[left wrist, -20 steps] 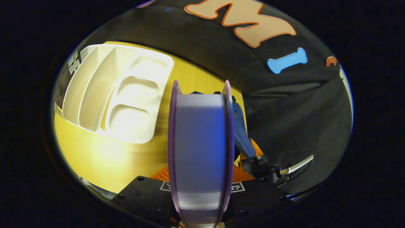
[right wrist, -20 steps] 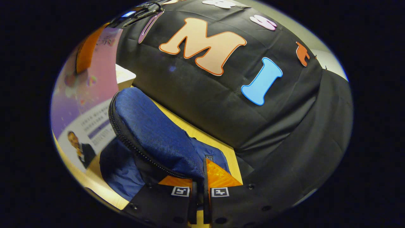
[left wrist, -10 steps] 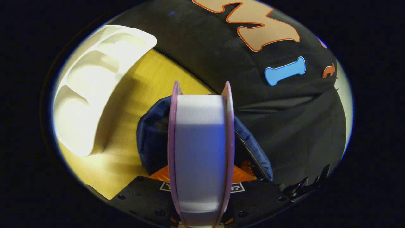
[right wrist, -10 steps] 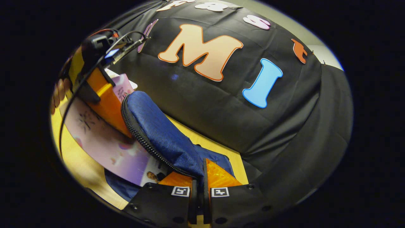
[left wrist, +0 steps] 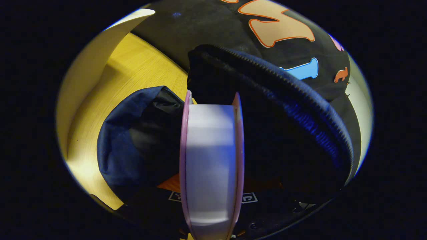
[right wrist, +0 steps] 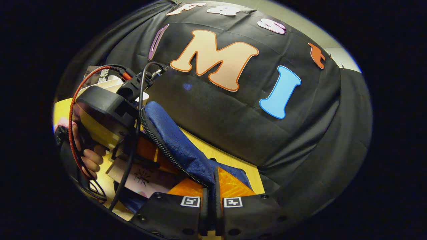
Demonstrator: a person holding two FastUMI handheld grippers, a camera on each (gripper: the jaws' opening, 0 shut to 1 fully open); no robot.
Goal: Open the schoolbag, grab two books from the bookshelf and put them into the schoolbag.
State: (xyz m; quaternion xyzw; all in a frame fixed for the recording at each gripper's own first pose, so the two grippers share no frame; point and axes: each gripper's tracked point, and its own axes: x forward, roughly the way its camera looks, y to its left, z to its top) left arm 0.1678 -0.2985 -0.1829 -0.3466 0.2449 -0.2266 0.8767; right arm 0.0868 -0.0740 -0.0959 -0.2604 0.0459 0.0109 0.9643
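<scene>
1. Right gripper view, biggest thing first: the blue schoolbag (right wrist: 173, 140) stands on the yellow table (right wrist: 220, 153) against the booth wall, its zippered flap pulled up and open.
2. I see my left gripper (left wrist: 210, 186) clamped on a thick book (left wrist: 210, 160), spine edge toward the camera, both fingers pressed against the covers. The book's far end sits in the bag's mouth, under the raised flap.
3. In the right gripper view the hand (right wrist: 88, 156) holding that left gripper is tilted down toward the bag opening, fingers wrapped around the handle.
4. My right gripper (right wrist: 210, 186) is pinched shut on the edge of the flap, holding it up.
5. Against half a second ago, the left gripper has moved closer: the flap now arches over the book, and the white tray (left wrist: 100, 50) has slid almost out at the upper left.
6. How deep the book has gone I can't tell; the bag's inside is too dark.
</scene>
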